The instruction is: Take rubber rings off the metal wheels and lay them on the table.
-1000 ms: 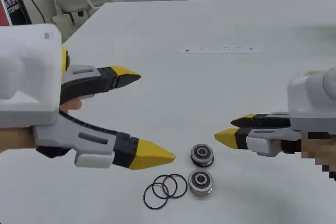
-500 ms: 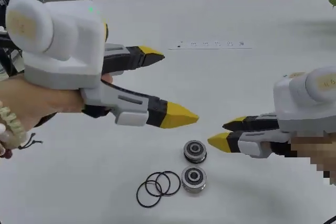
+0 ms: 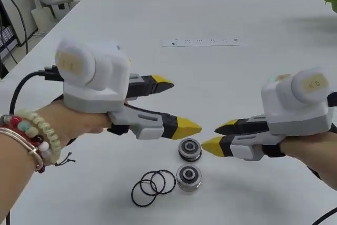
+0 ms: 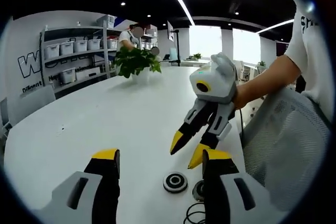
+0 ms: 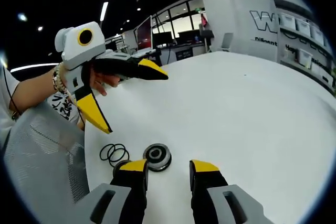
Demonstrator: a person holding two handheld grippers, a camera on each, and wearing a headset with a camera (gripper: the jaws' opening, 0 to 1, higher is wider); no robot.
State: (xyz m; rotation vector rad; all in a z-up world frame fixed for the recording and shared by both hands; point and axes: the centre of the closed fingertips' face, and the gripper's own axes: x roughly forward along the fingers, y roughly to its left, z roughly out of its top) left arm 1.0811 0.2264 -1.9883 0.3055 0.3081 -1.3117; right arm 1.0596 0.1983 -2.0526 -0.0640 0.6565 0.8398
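Three thin black rubber rings (image 3: 152, 185) lie by the white worktop's (image 3: 253, 25) near edge beside two small round metal wheels (image 3: 189, 149) (the farther may still wear one), my left claw (image 3: 185, 106) gaping, right claw (image 3: 209, 137) partly open, both empty.

1. Left gripper (image 4: 160, 156), jaws spread wide, hovers above a white table (image 4: 105, 119).
2. Right gripper (image 4: 185, 155), jaws slightly parted, points down toward a metal wheel (image 4: 175, 182).
3. A potted plant (image 4: 134, 62) stands at the far end.
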